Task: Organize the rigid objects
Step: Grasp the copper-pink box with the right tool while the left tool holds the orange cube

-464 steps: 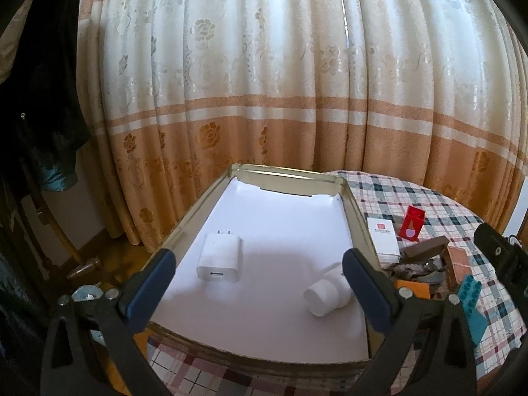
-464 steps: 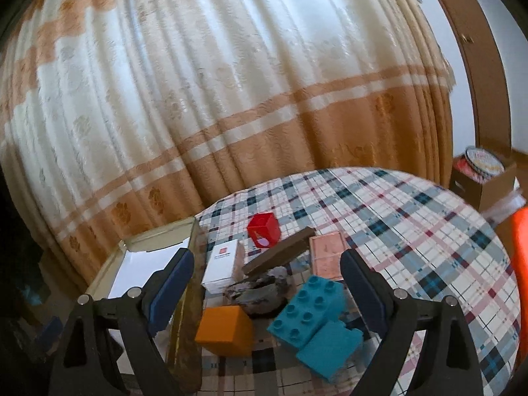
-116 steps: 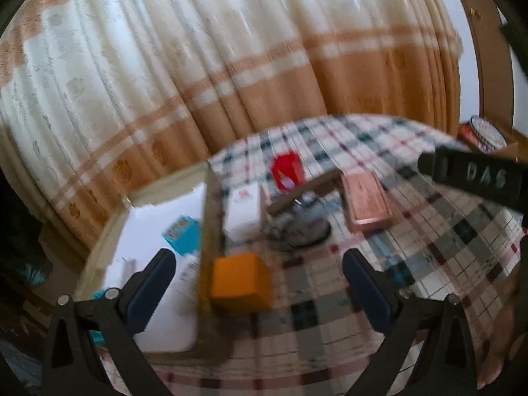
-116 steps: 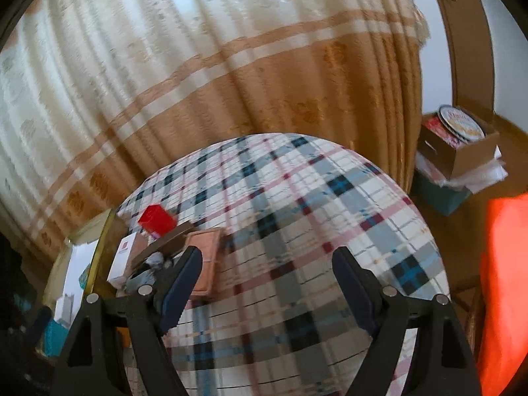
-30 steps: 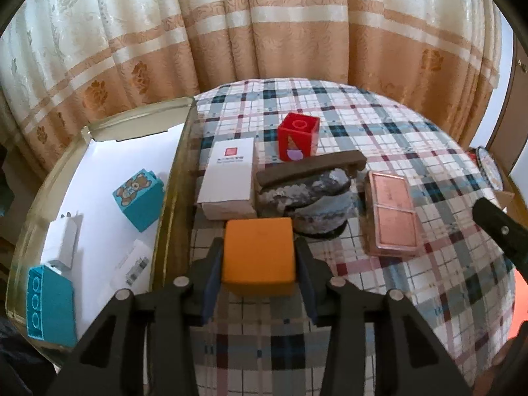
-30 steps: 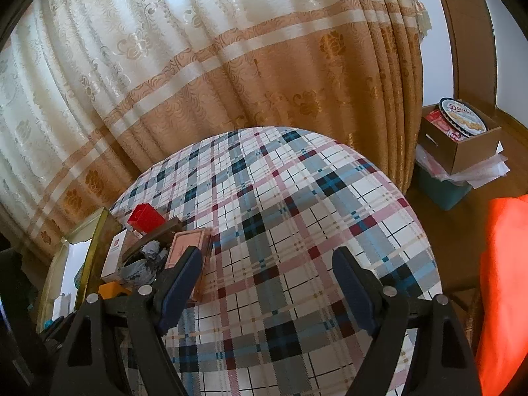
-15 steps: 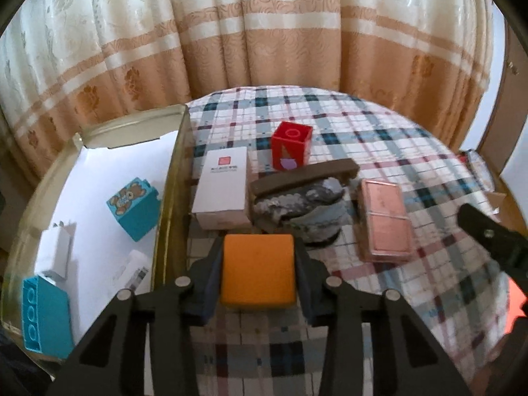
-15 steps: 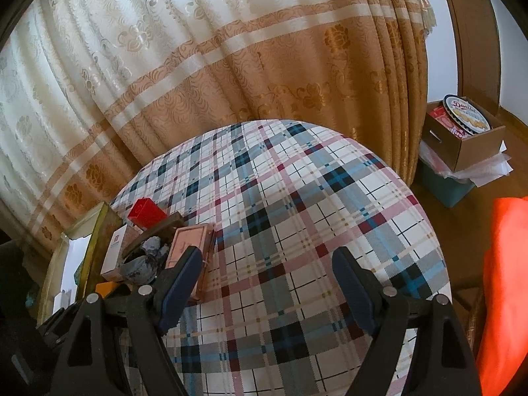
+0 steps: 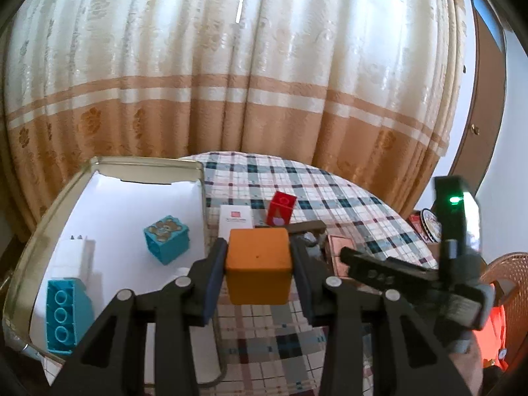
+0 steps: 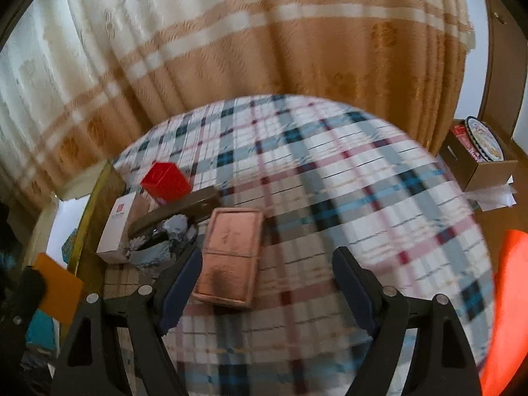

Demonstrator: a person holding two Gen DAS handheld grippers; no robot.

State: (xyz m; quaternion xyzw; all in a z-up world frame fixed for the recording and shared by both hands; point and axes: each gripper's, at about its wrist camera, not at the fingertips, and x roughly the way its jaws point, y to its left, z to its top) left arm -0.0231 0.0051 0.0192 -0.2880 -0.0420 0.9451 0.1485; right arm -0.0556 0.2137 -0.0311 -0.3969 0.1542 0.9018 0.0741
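Left gripper [image 9: 258,269] was clamped on the orange cube [image 9: 258,265], 1 pad on each side face, cube lifted clear of the plaid tablecloth [image 9: 330,198]. It hung just right of the tray's near right rim, not yet over the white liner.

Tray [image 9: 138,161] sat on the left of the table. Inside it: teal bear cube [image 9: 166,234] mid-tray and tilted, teal stud brick [image 9: 64,316] at the near left corner, white charger [image 9: 74,254] just behind that brick.

Still on the cloth, right of the tray: white box [image 9: 235,221] touching the rim, red block [image 9: 280,213] behind it, brown bar [image 10: 178,213] lying across a grey camo-patterned lump [image 10: 165,241], pink flat case [image 10: 231,257] just right of those.

Right gripper [image 10: 265,287] had its jaws wide apart with nothing between them. It hovered above the cloth, its left finger over the near corner of the pink flat case; contact can't be told. The right wrist view was motion-blurred.

The right gripper's body showed in the left wrist view at the right edge, green light on.

Curtain [image 9: 247,82] behind the table.
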